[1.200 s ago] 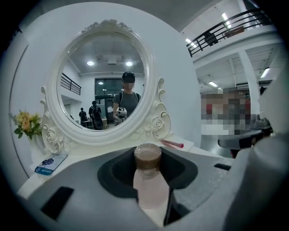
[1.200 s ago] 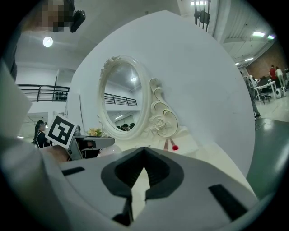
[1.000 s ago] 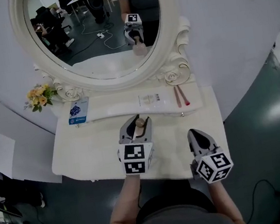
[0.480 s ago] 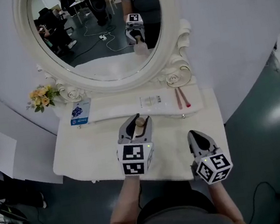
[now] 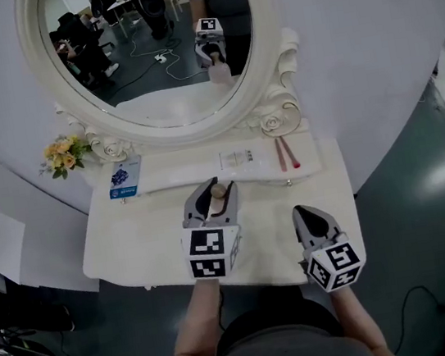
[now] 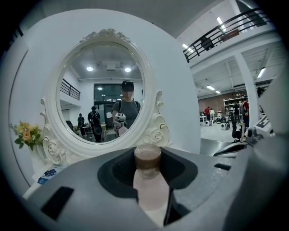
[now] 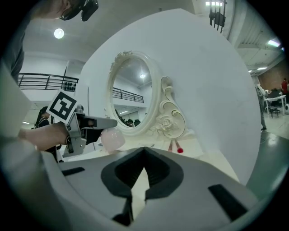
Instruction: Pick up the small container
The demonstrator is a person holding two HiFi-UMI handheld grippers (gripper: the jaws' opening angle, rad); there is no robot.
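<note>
The small container (image 6: 148, 181) is a pale pink bottle with a brown cap, and my left gripper (image 6: 148, 170) is shut on its body. In the head view the left gripper (image 5: 213, 196) holds it above the middle of the white dressing table (image 5: 133, 244), with the container's cap (image 5: 218, 190) showing between the fingers. The right gripper view shows the container (image 7: 113, 138) hanging clear of the tabletop. My right gripper (image 5: 306, 217) hovers over the table's front right, jaws shut on nothing (image 7: 143, 175).
An oval mirror (image 5: 150, 51) in a carved white frame stands at the back. Below it a low shelf (image 5: 189, 176) carries a blue packet (image 5: 121, 178), a white card (image 5: 238, 159) and two red-tipped sticks (image 5: 285, 154). Yellow flowers (image 5: 64, 152) sit at the left. Dark floor surrounds the table.
Both grippers have drifted very slightly to the left in the view. The left gripper's hold on the container is unchanged.
</note>
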